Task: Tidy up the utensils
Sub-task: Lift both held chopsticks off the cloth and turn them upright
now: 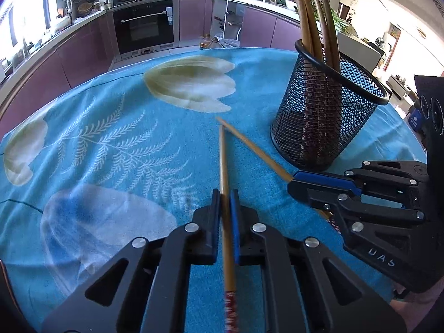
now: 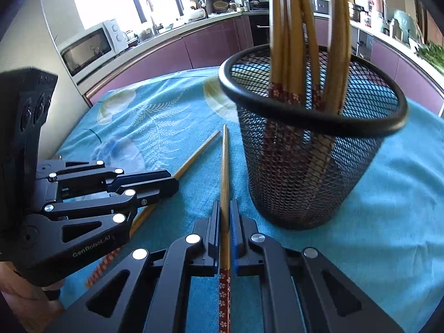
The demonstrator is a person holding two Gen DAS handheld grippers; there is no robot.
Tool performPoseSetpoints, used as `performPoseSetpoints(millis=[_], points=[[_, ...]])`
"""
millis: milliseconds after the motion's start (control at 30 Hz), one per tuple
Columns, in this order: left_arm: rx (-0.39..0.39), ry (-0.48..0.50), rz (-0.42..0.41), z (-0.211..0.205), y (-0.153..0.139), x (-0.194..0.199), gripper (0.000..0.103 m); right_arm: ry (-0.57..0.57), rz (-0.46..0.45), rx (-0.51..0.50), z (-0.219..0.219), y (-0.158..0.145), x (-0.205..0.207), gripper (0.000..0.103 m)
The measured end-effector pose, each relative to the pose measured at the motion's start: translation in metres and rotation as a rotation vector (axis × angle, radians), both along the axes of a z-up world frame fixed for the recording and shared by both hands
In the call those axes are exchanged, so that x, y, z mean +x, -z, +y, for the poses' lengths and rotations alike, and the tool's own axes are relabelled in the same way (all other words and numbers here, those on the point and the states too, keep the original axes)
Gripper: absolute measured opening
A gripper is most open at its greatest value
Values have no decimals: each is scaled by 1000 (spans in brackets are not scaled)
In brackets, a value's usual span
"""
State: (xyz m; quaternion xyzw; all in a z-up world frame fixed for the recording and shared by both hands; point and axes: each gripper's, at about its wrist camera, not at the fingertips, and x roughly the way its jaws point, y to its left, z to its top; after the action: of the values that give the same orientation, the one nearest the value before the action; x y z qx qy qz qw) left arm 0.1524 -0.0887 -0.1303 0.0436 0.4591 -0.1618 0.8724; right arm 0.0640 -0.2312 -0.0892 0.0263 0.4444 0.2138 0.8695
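Two chopsticks pinched, one per tongs: left tongs (image 1: 225, 194) clamp left chopstick (image 1: 222, 161), right tongs (image 2: 225, 204) clamp right chopstick (image 2: 224, 163). I keep tips low over desk (image 1: 111, 144) middle, beside mesh holder (image 2: 310, 149), ready for dropping in.

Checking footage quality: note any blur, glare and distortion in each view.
Left wrist: counters bow from fisheye; window at left blown out; the chopstick in the left claw smears near the lens. Right wrist: holder rim and the chopsticks inside are motion-blurred; window glares; corners vignetted.
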Motion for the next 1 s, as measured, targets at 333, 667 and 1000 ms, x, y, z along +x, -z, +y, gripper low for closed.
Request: performPoseSetpoints(millis=[333,667,1000], points=[[-29,-6,-28,7,-14,-12,8,-17,-38,83,-11,-22,-15,6],[-84,6,-79,14,-42,-30,8,-23,-83,128,-13,-41,-30,6],[-132,26,-111,15,-63,-44,8,-7,-140,157,-22,-60,-40,6]])
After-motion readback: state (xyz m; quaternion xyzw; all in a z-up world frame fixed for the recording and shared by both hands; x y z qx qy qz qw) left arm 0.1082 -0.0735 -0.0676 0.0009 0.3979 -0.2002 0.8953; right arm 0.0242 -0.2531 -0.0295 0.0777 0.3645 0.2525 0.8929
